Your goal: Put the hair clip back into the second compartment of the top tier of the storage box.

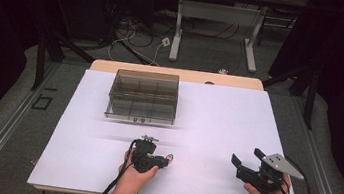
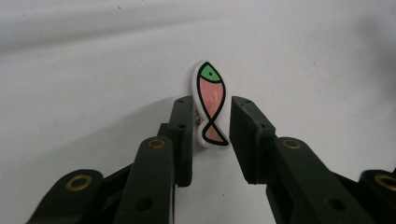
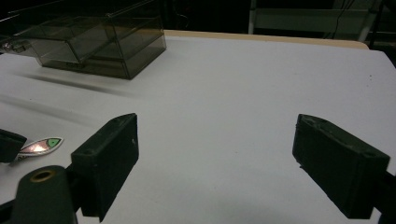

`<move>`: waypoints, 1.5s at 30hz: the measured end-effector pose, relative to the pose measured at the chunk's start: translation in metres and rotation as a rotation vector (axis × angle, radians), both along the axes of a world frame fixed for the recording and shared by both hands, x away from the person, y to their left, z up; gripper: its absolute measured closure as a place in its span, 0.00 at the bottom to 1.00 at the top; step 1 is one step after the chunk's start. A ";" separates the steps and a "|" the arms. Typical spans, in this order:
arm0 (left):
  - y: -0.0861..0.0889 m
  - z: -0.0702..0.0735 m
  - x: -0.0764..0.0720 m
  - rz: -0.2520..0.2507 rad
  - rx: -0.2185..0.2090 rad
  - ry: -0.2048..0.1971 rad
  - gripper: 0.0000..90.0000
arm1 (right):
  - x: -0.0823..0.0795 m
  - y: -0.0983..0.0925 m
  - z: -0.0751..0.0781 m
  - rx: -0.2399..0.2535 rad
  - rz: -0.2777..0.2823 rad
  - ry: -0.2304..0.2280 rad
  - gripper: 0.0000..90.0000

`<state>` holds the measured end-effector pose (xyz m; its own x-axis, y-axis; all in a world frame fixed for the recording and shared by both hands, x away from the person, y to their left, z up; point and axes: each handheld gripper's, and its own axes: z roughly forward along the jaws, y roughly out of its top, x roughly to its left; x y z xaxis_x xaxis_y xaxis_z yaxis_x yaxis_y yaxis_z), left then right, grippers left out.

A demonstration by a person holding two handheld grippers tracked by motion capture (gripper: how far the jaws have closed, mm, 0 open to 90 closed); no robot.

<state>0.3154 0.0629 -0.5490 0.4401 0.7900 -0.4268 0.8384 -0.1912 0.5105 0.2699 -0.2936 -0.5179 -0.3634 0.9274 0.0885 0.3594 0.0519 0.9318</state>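
Observation:
A small flat fish-shaped piece, pink with a green head and a white rim, lies on the white table between the jaws of my left gripper. It leans on the left pad, and a thin sliver of table shows between it and the right pad. In the high view the fish is at the tip of the left gripper, near the table's front middle. My right gripper is held at the front right with its jaws wide open and nothing between them. The fish also appears low on the left in the right gripper view.
A smoky transparent organiser box with several compartments stands at the back of the white table top, with its drawer pulled forward. The box is far left of the right gripper. Table legs and cables lie on the floor beyond the table.

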 end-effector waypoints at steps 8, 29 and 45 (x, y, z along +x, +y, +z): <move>-0.001 -0.001 0.000 -0.002 0.003 0.000 0.82 | 0.000 0.000 0.000 0.002 -0.003 -0.001 0.16; -0.002 0.000 -0.003 -0.019 0.019 -0.009 0.93 | 0.000 0.000 0.000 0.002 -0.003 -0.001 0.16; -0.003 0.004 -0.005 -0.034 -0.008 -0.015 0.97 | 0.000 0.000 0.000 0.000 0.001 -0.001 0.16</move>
<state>0.3105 0.0600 -0.5450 0.4729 0.7713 -0.4260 0.8235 -0.2151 0.5249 0.2699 -0.2937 -0.5178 -0.3649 0.9269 0.0881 0.3580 0.0523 0.9323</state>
